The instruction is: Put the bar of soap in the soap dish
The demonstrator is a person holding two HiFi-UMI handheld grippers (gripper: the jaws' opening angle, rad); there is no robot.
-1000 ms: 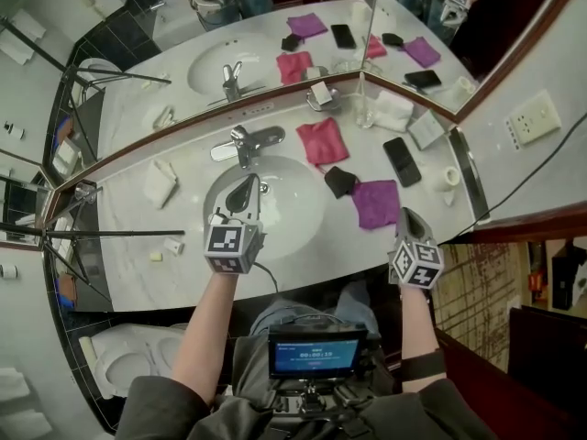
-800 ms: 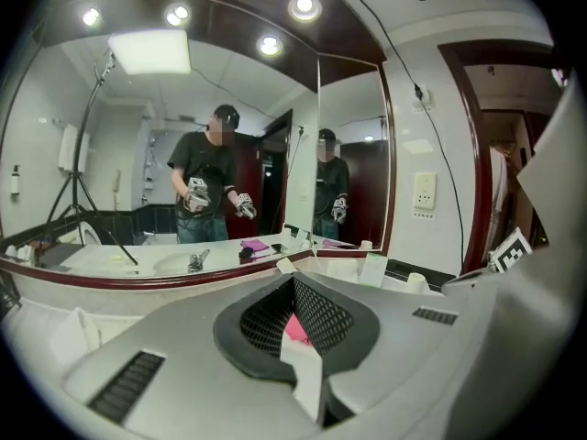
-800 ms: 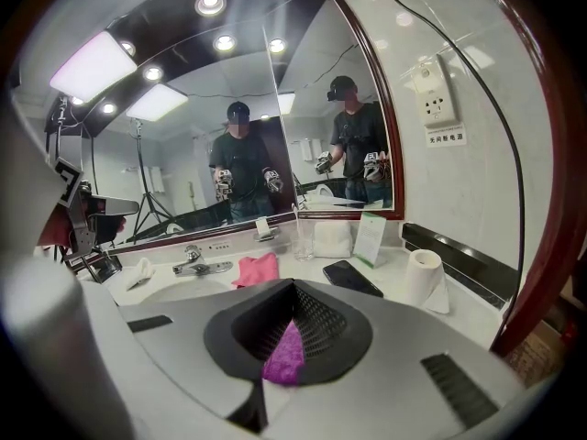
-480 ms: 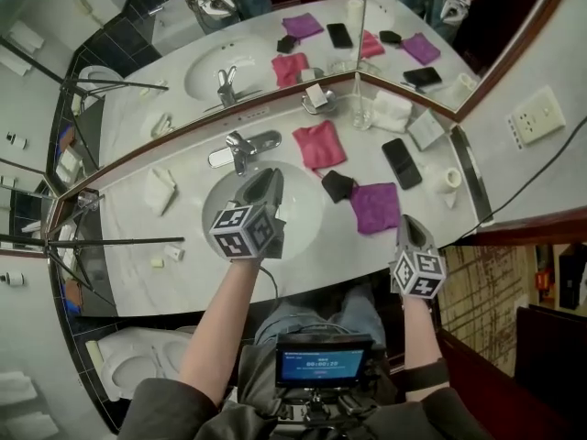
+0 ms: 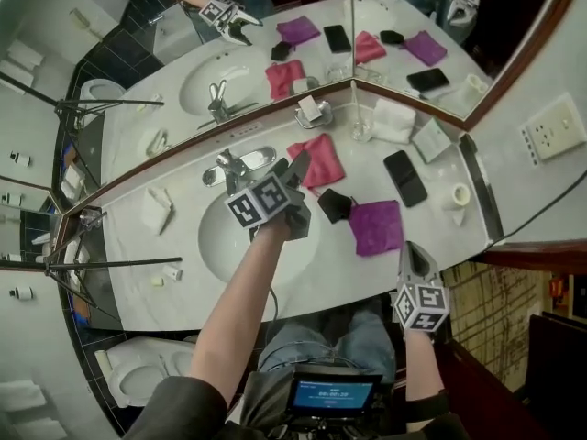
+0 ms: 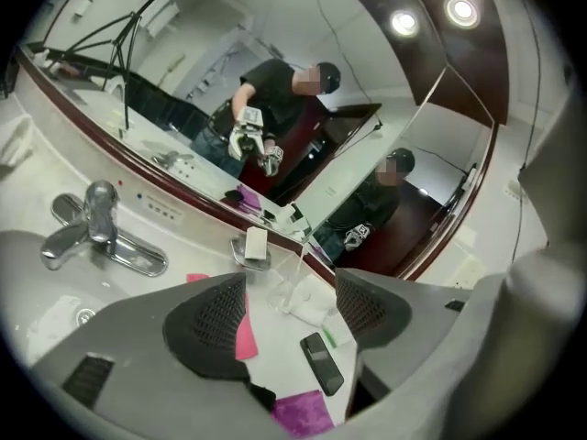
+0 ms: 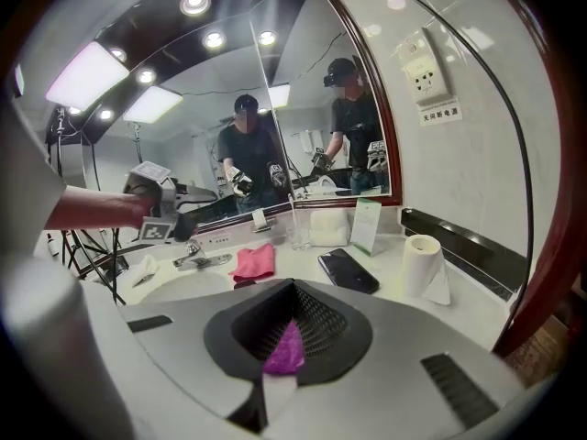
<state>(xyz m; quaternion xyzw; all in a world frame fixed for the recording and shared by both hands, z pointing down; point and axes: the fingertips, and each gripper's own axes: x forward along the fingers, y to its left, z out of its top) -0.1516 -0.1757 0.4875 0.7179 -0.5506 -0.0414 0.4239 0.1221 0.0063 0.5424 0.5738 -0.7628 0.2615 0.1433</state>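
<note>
Left gripper: jaws have just been opening and now stand released, nothing between them. Only counter shows through the gap. It points across the sink basin toward the mirror corner.

Right gripper: clenched, empty, low at the counter's front edge. Purple cloth lies at its 11 o'clock, just beyond the tips.

Soap dish: small metal tray against the mirror ledge, at 1 o'clock from the left gripper in the head view, past the pink cloth. A white block rests in it. That is probably the bar of soap, though it is too small in these views to be sure.

Handling, as a judgement: the bar should be light, rigid and slick, likely to squirt out of a hard pinch. Best taken across its two long flat faces, mid-length, with moderate pressure.

Other container: glass at 3 o'clock from the dish, apparently holding nothing.
</note>
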